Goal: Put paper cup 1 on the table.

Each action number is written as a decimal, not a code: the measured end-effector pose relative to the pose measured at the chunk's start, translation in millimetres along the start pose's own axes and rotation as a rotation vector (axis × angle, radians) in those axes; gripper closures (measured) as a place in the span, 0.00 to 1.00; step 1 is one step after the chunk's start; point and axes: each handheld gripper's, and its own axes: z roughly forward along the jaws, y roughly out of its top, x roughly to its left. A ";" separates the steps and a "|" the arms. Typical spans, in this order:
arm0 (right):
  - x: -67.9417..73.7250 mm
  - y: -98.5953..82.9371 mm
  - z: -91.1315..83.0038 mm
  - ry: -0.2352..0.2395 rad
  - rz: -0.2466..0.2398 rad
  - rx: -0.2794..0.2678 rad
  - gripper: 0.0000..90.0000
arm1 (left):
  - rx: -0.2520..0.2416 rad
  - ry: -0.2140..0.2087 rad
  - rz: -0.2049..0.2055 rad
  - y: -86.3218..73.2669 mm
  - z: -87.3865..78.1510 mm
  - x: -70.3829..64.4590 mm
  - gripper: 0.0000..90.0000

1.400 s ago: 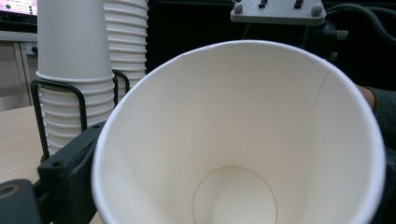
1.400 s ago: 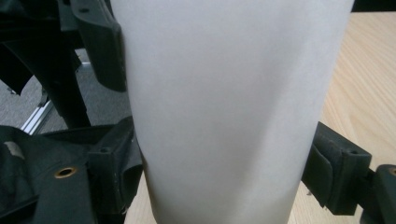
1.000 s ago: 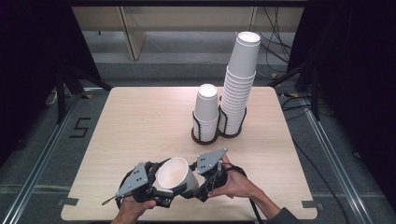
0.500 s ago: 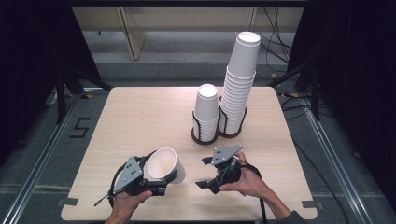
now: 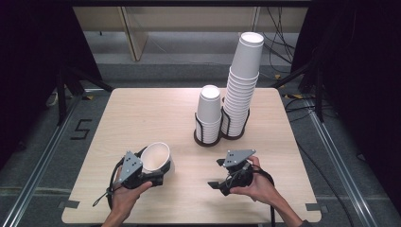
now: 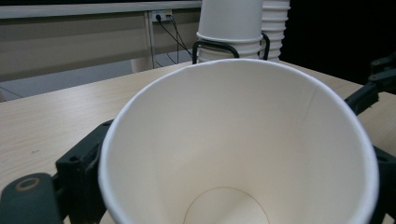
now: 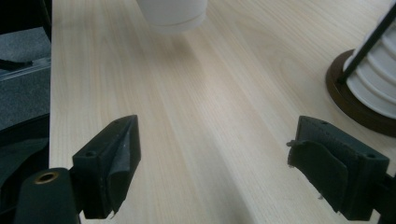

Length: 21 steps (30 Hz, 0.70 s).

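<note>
High view, left to right. The left gripper point(image 5: 152, 176), held in the person's left hand point(image 5: 124, 197) near the front left of the wooden table point(image 5: 142, 113), has its jaws closed on the outside of a single white paper cup point(image 5: 156, 158). The cup is tilted, its open mouth turned up and toward the camera, its base low over the tabletop; contact between base and table cannot be told. In the left gripper view the cup's mouth point(image 6: 238, 144) lies between the two black jaws, one at each side of its wall, and the cup is empty.

At mid-table stands a short stack of cups point(image 5: 208, 111) in a black wire holder point(image 5: 207, 137) with a dark round base. Just to its right, touching or nearly so, a tall stack of cups point(image 5: 241, 85) rises from a second wire holder point(image 5: 234, 133), leaning slightly to the right at its top.

At front right, the right gripper point(image 5: 218, 174), in the person's right hand point(image 5: 257, 185), hovers close above the table, well apart from the cup. Its jaws stand wide apart and grip nothing; the right gripper view shows bare wood grain between them point(image 7: 215, 168), the held cup's base at the top edge point(image 7: 173, 14), and one holder's dark base at the right point(image 7: 355, 100).
</note>
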 end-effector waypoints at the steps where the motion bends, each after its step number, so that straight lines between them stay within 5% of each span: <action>1: -0.7 -1.2 -0.6 -0.005 0.000 -0.002 0.18 | 0.010 0.014 0.000 0.4 0.2 1.6 0.11; 21: -3.8 -14.7 -7.0 -0.058 0.040 0.026 0.19 | 0.039 0.169 0.019 12.1 55.3 57.4 0.10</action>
